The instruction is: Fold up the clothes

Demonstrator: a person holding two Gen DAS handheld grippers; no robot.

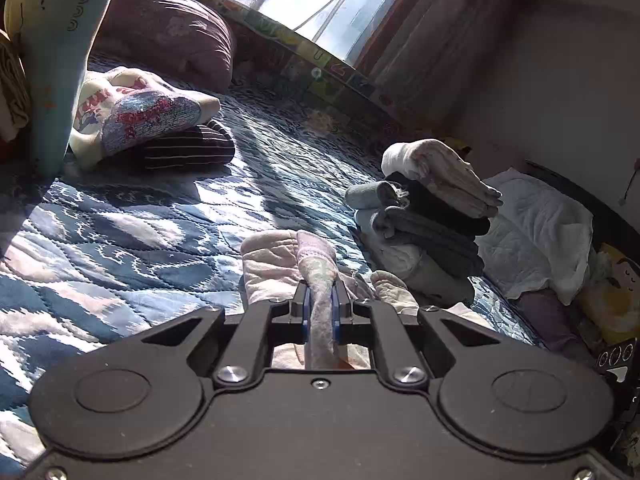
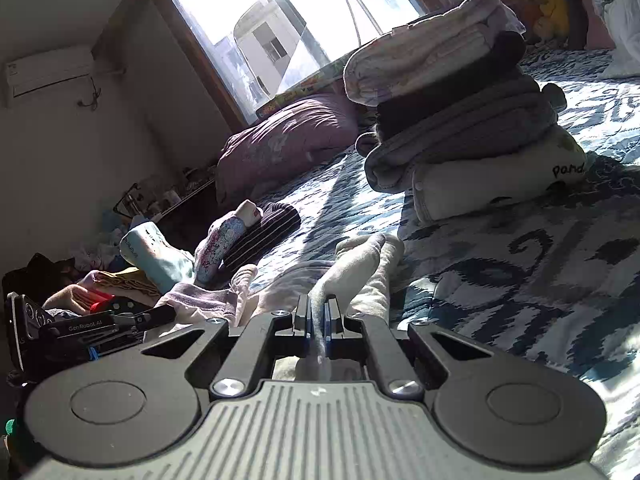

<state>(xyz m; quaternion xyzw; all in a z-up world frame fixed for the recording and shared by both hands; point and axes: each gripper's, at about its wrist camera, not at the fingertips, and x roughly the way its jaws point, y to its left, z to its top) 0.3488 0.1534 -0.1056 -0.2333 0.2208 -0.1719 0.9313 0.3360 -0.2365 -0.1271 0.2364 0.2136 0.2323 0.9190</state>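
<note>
The pale garment [image 1: 272,264] disappears under the left gripper [image 1: 320,300]; its full shape stays hidden. The clothes pile [image 2: 100,280] is cut off at the frame's edge.

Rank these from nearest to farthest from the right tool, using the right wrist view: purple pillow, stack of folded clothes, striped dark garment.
1. Striped dark garment, ahead left on the quilt.
2. Stack of folded clothes, ahead right.
3. Purple pillow, far, under the window.

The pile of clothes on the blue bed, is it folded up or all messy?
Folded. The pile of clothes is flat layers stacked neatly, cream on top, dark grey in the middle, white at the bottom, sitting on the blue patterned quilt.
</note>
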